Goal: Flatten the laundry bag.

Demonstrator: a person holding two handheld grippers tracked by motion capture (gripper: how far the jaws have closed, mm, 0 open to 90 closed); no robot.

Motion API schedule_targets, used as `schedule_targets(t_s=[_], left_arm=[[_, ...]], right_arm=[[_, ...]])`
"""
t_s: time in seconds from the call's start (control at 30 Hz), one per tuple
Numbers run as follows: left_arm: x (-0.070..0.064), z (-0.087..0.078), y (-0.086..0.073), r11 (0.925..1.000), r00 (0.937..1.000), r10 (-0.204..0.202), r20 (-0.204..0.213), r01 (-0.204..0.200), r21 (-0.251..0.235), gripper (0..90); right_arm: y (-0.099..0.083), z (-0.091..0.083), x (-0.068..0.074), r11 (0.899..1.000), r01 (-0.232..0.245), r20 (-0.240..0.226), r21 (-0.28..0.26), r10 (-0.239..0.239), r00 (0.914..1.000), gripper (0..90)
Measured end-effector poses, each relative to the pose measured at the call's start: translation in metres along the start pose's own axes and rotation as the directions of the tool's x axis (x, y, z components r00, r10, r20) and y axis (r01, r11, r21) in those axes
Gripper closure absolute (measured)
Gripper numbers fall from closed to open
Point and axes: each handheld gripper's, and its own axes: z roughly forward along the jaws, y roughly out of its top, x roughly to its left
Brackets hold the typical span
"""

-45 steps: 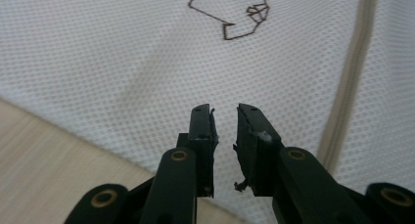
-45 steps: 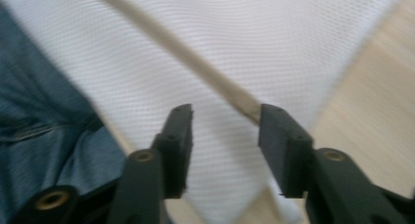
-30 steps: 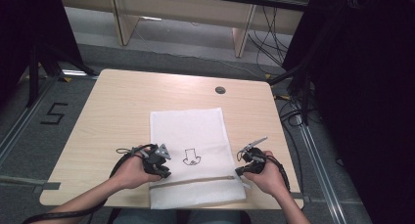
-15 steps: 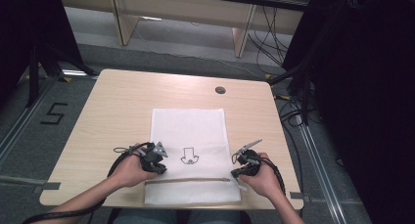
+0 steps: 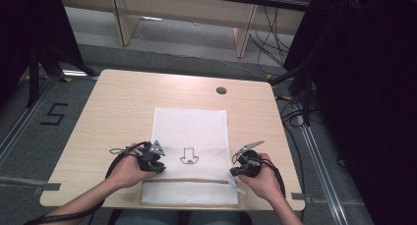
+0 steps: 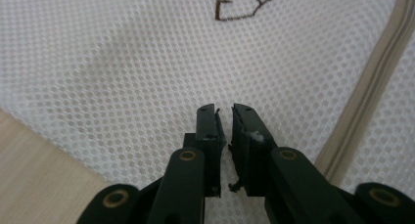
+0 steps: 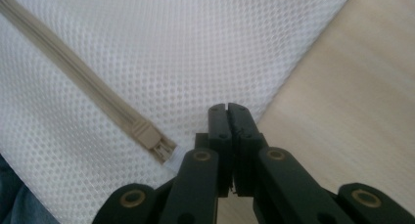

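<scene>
The left gripper (image 5: 156,165) is a black block with a grey three-cornered plate on top at its 12 o'clock side; a thin black cable loops out from it toward 9 o'clock. In the left gripper view its two black jaws are flat, square-tipped bars on rounded black arms, each arm set with a brass-coloured ring rivet, two more at 7 and 5 o'clock. The right gripper (image 5: 236,170) is likewise black, its grey plate pointing to 1 o'clock, a black cable curling round at 4 o'clock. Both forearms are bare, with no sleeves in sight.
</scene>
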Motion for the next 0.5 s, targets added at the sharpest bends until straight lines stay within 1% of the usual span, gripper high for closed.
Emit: schedule_targets(t_s=[0.03,0.07,0.1,0.13,0.17,0.2,0.23,0.27,0.3,0.33,0.37,0.4,0.43,0.47,0.5], left_arm=[[0.001,-0.002,0.000,0.9997,0.9999,-0.011,-0.003,0.011,-0.022,80.0],[0.001,-0.003,0.001,0.9974,0.9991,-0.042,-0.006,0.042,-0.059,79.4],[0.002,-0.005,0.002,0.9962,0.9993,-0.037,-0.006,0.036,-0.080,77.6],[0.003,-0.008,0.004,0.9908,0.9981,-0.060,-0.011,0.058,-0.122,76.5],[0.003,-0.008,0.004,0.9908,0.9981,-0.060,-0.011,0.058,-0.122,75.6],[0.002,-0.008,0.004,0.9878,0.9973,-0.071,-0.015,0.069,-0.140,75.6],[0.003,-0.010,0.005,0.9856,0.9979,-0.059,-0.028,0.054,-0.161,73.0],[0.003,-0.010,0.005,0.9856,0.9979,-0.059,-0.028,0.054,-0.161,72.3],[0.003,-0.011,0.005,0.9825,0.9966,-0.077,-0.030,0.071,-0.172,72.3],[0.004,-0.011,0.006,0.9823,0.9974,-0.062,-0.036,0.055,-0.179,71.3],[0.004,-0.012,0.005,0.9800,0.9970,-0.068,-0.037,0.060,-0.190,69.7],[0.004,-0.011,0.005,0.9769,0.9954,-0.087,-0.039,0.078,-0.199,67.8],[0.005,-0.012,0.005,0.9772,0.9969,-0.067,-0.041,0.057,-0.204,65.6],[0.006,-0.012,0.005,0.9754,0.9968,-0.069,-0.041,0.059,-0.212,63.6],[0.006,-0.011,0.005,0.9748,0.9969,-0.067,-0.041,0.057,-0.216,61.8]], right_arm=[[-0.001,-0.003,-0.001,1.000,-0.001,0.000,-0.025,0.001,1.0000,87.5],[-0.001,-0.005,-0.004,0.998,0.014,0.012,-0.058,-0.014,0.9998,86.0],[-0.005,-0.010,-0.006,0.996,-0.010,0.036,-0.088,0.013,0.9993,84.1],[-0.006,-0.012,-0.007,0.993,-0.029,0.030,-0.111,0.032,0.9990,83.2],[-0.006,-0.012,-0.007,0.993,-0.029,0.030,-0.111,0.032,0.9990,83.2],[-0.008,-0.013,-0.009,0.991,-0.045,0.036,-0.124,0.050,0.9981,82.4],[-0.012,-0.016,-0.015,0.988,-0.045,0.056,-0.150,0.054,0.9970,80.5],[-0.014,-0.017,-0.015,0.984,-0.074,0.045,-0.164,0.083,0.9956,79.3],[-0.014,-0.017,-0.015,0.984,-0.074,0.045,-0.164,0.083,0.9956,79.3],[-0.016,-0.020,-0.017,0.986,-0.083,0.048,-0.143,0.091,0.9947,78.4],[-0.018,-0.020,-0.018,0.980,-0.103,0.049,-0.169,0.112,0.9925,78.1],[-0.020,-0.024,-0.020,0.982,-0.115,0.052,-0.151,0.124,0.9910,77.8],[-0.022,-0.024,-0.020,0.976,-0.127,0.054,-0.179,0.139,0.9889,77.1],[-0.023,-0.028,-0.020,0.978,-0.130,0.063,-0.161,0.142,0.9879,76.9],[-0.024,-0.029,-0.019,0.977,-0.132,0.067,-0.170,0.145,0.9872,76.9]])
